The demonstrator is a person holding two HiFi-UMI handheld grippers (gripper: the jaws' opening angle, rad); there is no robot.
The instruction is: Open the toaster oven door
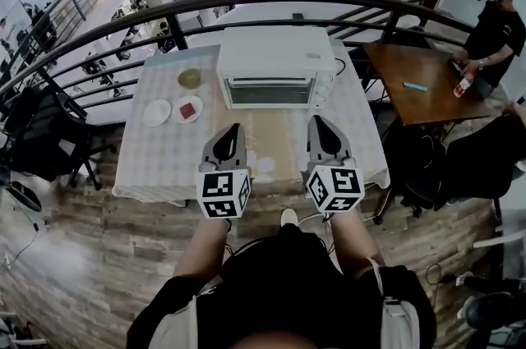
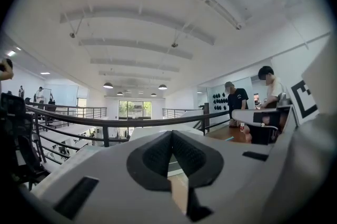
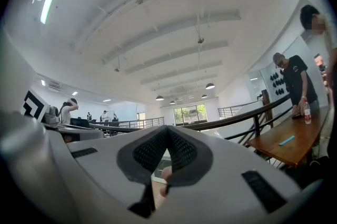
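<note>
A white toaster oven (image 1: 276, 66) stands at the back of the cloth-covered table (image 1: 164, 163), and its glass door (image 1: 269, 92) is closed and faces me. My left gripper (image 1: 234, 130) hovers over the table in front of the oven's left half, jaws shut and empty. My right gripper (image 1: 317, 124) hangs level with it before the oven's right side, also shut on nothing. Both are a short way clear of the door. In the left gripper view the left gripper (image 2: 170, 139) shows its pads pressed together. The right gripper (image 3: 167, 136) looks the same in the right gripper view.
Left of the oven sit a greenish bowl (image 1: 190, 78), a white plate (image 1: 157, 112) and a plate with a red piece (image 1: 188, 108). A curved black railing (image 1: 246, 1) runs behind the table. At a brown table (image 1: 415, 89) to the right stands a person (image 1: 495, 31).
</note>
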